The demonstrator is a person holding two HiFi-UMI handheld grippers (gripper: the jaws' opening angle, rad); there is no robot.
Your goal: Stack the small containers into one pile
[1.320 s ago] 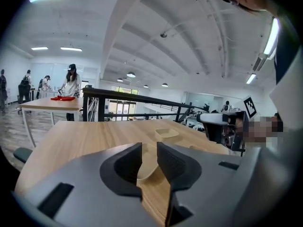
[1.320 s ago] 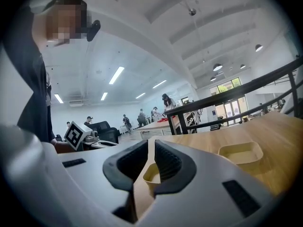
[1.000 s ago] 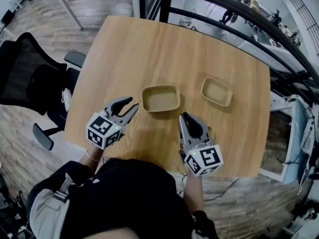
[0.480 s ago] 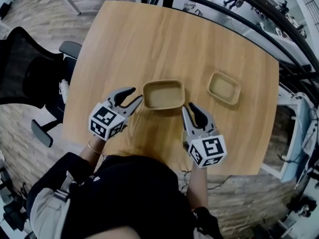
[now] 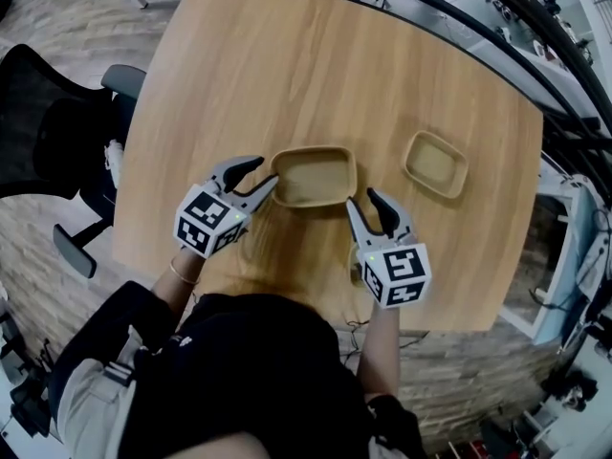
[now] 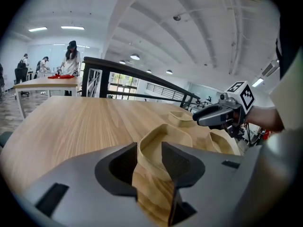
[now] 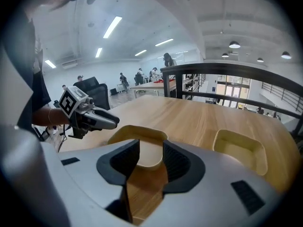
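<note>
Two tan containers sit on the wooden table [image 5: 287, 65]: a larger one [image 5: 314, 175] in the middle and a smaller one [image 5: 436, 163] to its right. My left gripper [image 5: 260, 176] is at the larger container's left end, jaws opening. In the left gripper view that container's [image 6: 165, 143] corner rim stands between the jaws [image 6: 149, 157], and the pads do not press on it. My right gripper [image 5: 363, 202] is just short of its near right corner, jaws opening. Nothing is gripped there: the larger container [image 7: 137, 141] lies straight ahead and the smaller one [image 7: 239, 150] to the right.
A black office chair [image 5: 48, 132] stands left of the table. A dark railing [image 5: 535, 46] runs past the far right corner. The table's near edge [image 5: 287, 295] lies under my forearms. People stand at a distant table [image 6: 71, 63].
Both grippers have moved forward up to the larger container. The right jaws have gone from shut to open, and the left jaws have spread wider.
</note>
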